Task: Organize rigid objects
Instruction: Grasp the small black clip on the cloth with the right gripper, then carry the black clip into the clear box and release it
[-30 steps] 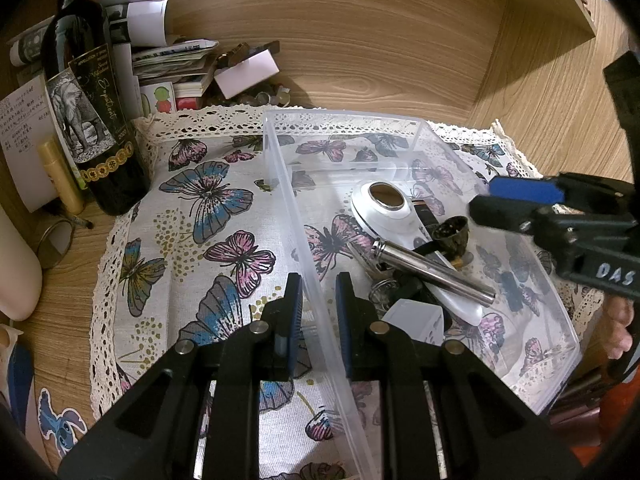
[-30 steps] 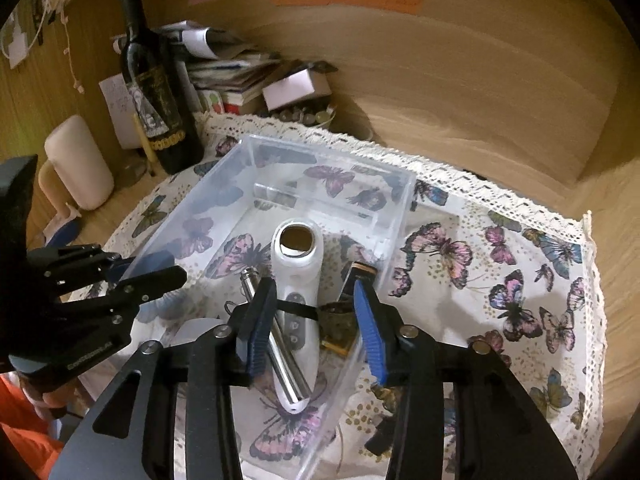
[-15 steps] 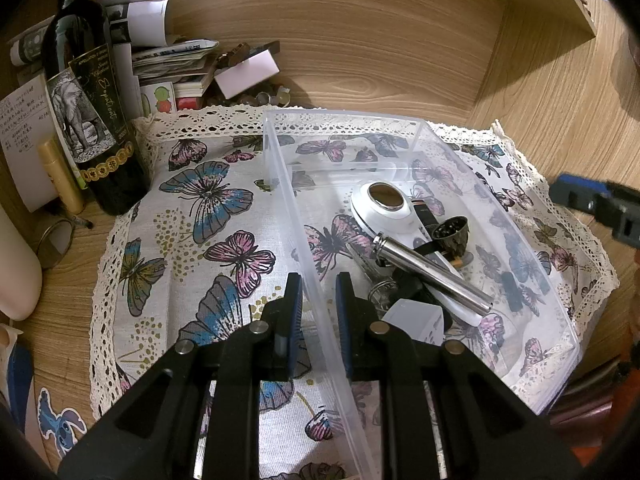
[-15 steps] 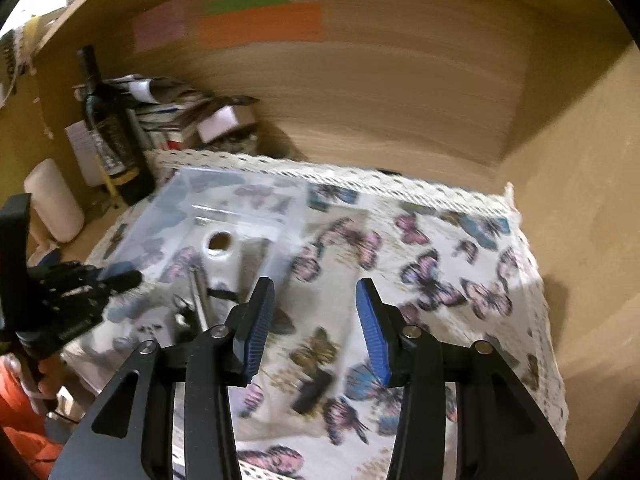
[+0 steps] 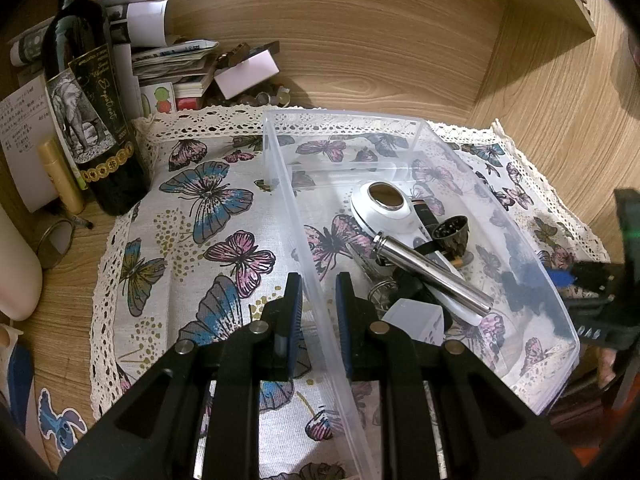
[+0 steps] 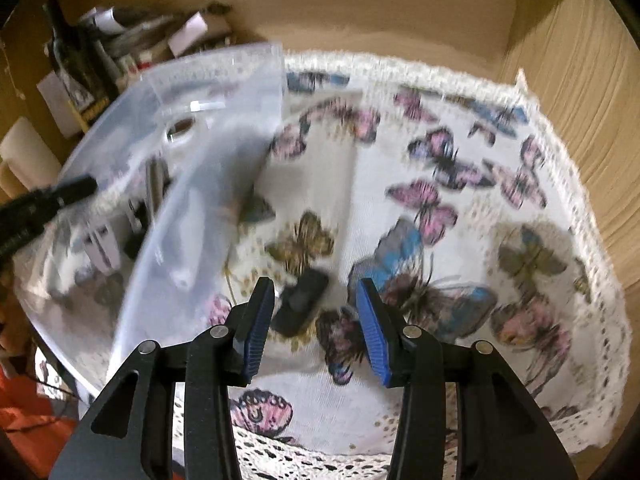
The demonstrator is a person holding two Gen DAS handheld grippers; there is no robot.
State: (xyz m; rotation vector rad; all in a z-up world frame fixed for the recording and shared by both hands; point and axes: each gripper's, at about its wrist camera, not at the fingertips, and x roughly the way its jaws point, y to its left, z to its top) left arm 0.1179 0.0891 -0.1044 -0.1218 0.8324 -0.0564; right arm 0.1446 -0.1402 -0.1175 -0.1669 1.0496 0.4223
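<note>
Nearest to me, my left gripper [image 5: 316, 300] was clenched on the near wall of the clear plastic bin [image 5: 420, 122], one pad outside it and one inside. My right gripper [image 6: 316, 320] had its jaws spread and held nothing; it hovered over the butterfly cloth [image 6: 460, 168], with a small dark block [image 6: 302, 302] lying on the cloth just ahead between the pads, at about twelve o'clock. The right view was blurred, so I could not tell what that block was.

Farther in, at about two o'clock from my left gripper, the bin held a white device with a round lens [image 5: 384, 202], a steel tube [image 5: 430, 272] lying across it, a dark ridged cap [image 5: 450, 230] and a white box [image 5: 416, 318]. Beyond, at ten o'clock, a wine bottle [image 5: 88, 100] stood off the cloth.

I judged the sorting well along: most pieces sat in the bin, and the dark block looked like the one piece left outside.
</note>
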